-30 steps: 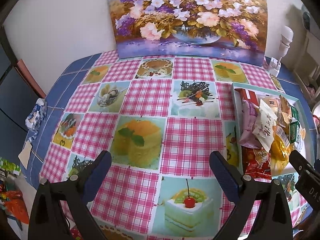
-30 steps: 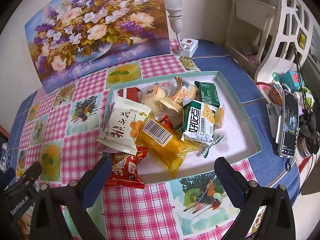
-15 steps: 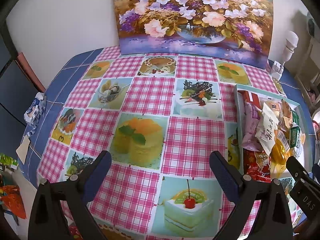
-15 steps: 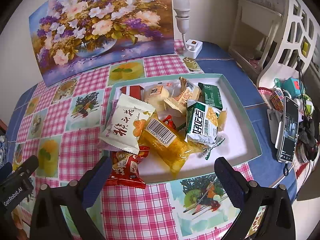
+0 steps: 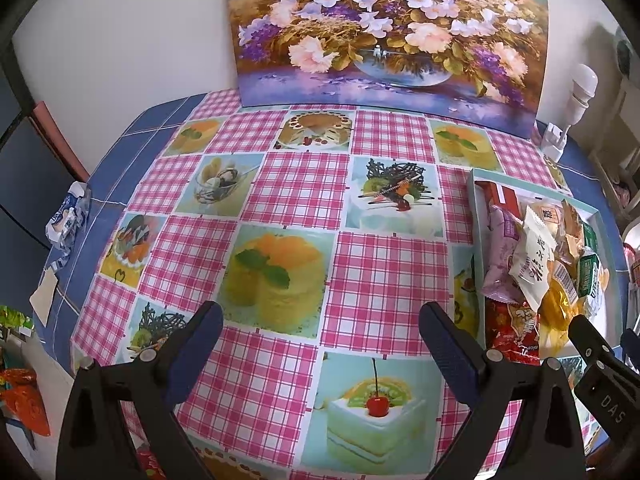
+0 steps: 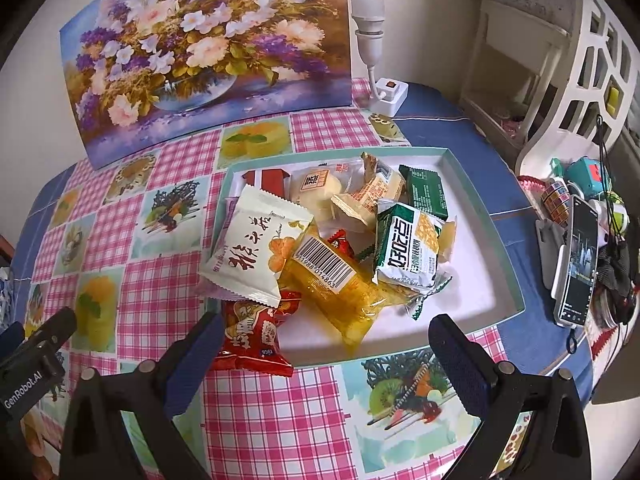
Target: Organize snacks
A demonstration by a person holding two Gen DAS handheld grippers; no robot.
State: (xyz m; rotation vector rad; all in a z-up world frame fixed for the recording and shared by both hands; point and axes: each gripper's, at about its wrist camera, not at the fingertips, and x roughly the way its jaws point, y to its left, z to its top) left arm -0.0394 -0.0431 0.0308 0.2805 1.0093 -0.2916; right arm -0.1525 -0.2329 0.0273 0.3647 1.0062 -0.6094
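Clearly both wait unladen: the right hand-held gripper (image 6: 320, 344) hangs spread before the tray (image 6: 500, 240) of heaped snacks (image 6: 340, 248), ready to pick, while the left hand-held gripper (image 5: 320, 332) gapes over bare table (image 5: 288, 200).

1 tray (image 6: 476, 200), 1 painting (image 6: 208, 52), 2 green packets (image 6: 408, 248).

left gripper (image 5: 320, 336): sits higher and further back from the table than a second ago; the flower painting (image 5: 388, 32) shows lower and larger in its view.
right gripper (image 6: 324, 344): pulled slightly back; the tray (image 6: 496, 240) lies a little lower in its view.
lamp bulb (image 6: 368, 4): lower in the right wrist view, more wall above it.
snack pile: unmoved.
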